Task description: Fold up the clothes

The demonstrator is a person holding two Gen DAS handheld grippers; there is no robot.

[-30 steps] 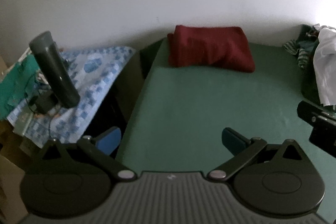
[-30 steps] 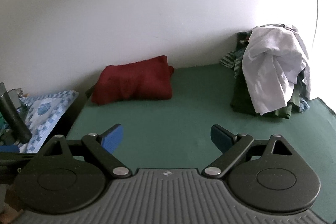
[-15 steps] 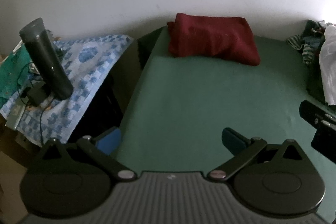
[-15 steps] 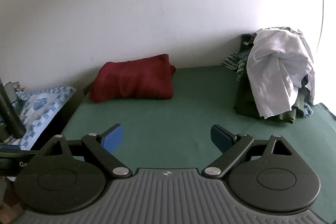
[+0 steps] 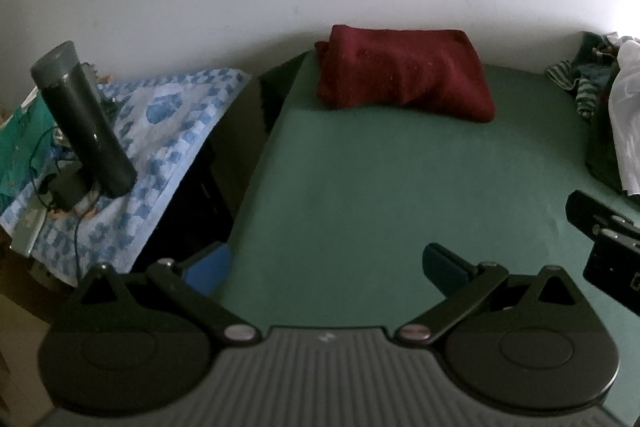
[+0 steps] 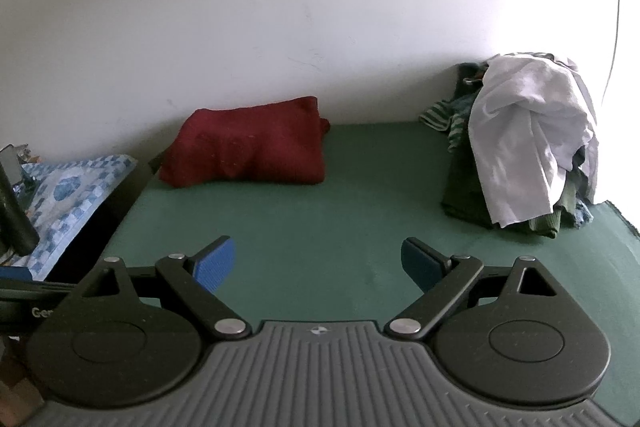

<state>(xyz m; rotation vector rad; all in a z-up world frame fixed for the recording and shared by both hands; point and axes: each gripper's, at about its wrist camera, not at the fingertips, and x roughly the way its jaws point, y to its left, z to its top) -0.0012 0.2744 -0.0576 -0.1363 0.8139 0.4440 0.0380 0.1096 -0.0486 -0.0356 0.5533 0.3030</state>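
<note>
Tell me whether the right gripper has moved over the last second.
Yes. In the right wrist view the white garment and the clothes pile drift left and down against the frame, so the right gripper has turned slightly right; its jaws are open.
</note>
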